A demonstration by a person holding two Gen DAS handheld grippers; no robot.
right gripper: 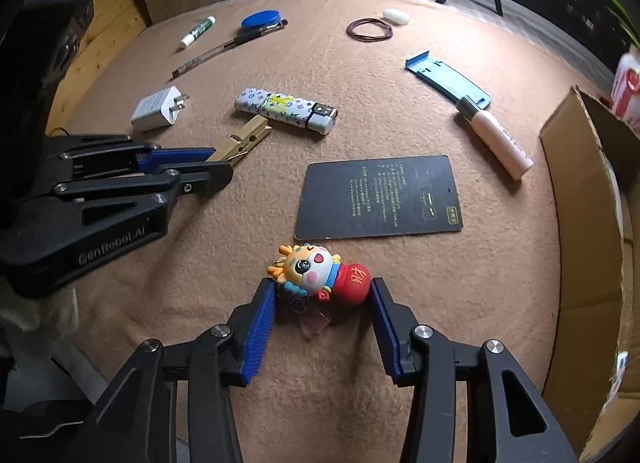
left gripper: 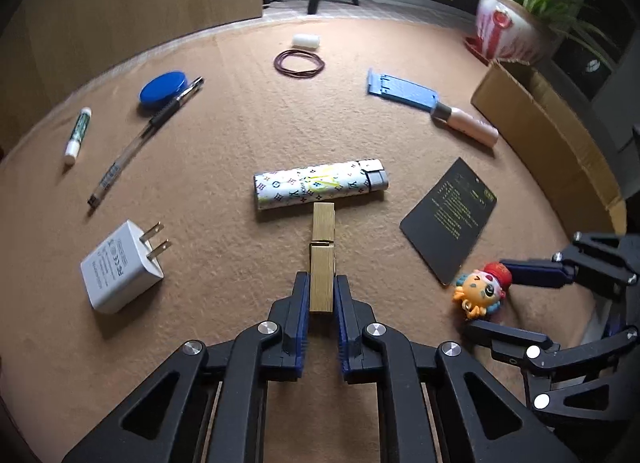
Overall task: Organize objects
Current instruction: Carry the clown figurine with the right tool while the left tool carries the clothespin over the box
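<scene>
The left claw (left gripper: pixel 322 295) pinches the tail of a wooden clothespin (left gripper: pixel 322 259), whose long axis points straight ahead at a monogram-patterned lighter (left gripper: pixel 320 184) lying crosswise. The right claw (right gripper: pixel 323 305), spread, straddles a cartoon dragon keychain figure (right gripper: pixel 320 273) on the felt-covered surface (right gripper: pixel 400 343), just near of a black card (right gripper: pixel 380 197).

Wooden clothespin (left gripper: pixel 322 259), fuzzy cloth table cover (left gripper: pixel 224 135)

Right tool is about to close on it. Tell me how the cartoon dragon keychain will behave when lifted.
The dragon keychain looks like hard, light moulded plastic, so it should stay stiff. Its rounded red pot may slip between the right tool pads. The ring and clear tag underneath will probably dangle.
</scene>
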